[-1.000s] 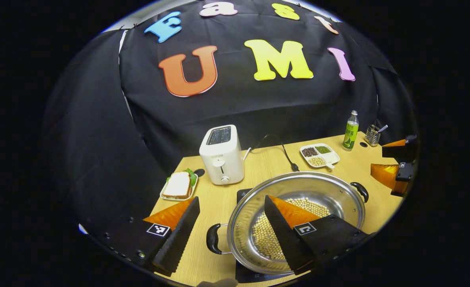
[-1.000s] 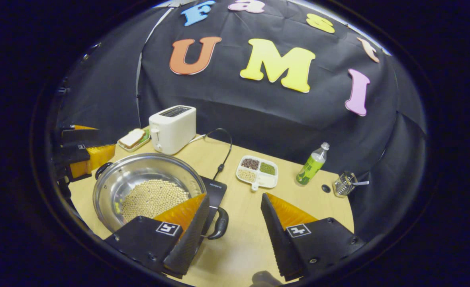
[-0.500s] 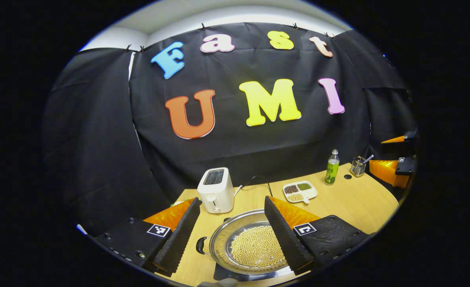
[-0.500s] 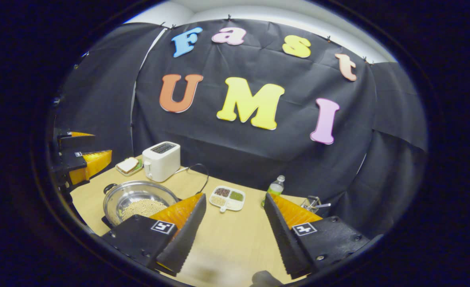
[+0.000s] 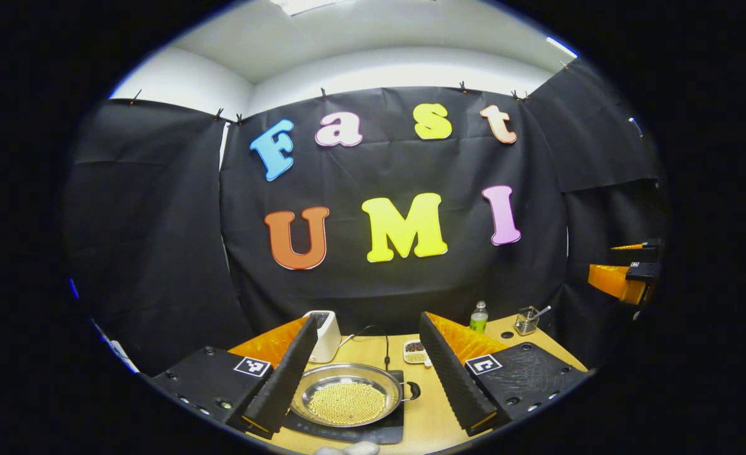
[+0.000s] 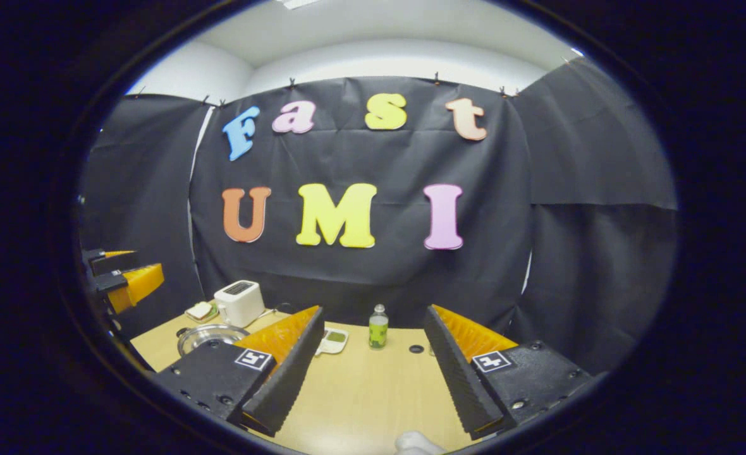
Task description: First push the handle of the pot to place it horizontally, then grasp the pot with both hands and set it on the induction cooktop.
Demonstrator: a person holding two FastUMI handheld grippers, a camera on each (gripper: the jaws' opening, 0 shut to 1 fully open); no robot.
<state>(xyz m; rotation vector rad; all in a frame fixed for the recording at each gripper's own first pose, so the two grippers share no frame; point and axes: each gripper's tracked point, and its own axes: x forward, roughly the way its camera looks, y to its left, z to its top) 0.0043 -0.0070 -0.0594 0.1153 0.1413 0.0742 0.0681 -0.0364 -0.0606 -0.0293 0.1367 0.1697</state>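
toaster (image 5: 326, 333) behind pot (image 5: 346, 402), bottle (image 6: 378, 329) well right

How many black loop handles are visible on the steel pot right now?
1. In the left gripper view, a black loop handle sticks out on the right side of the round steel pot; the left gripper's finger covers the pot's opposite rim, so a second may be hidden.

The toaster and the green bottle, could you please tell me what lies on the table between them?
In the left gripper view, between the toaster and the green bottle lie a black power cord and a small divided dish of grains.
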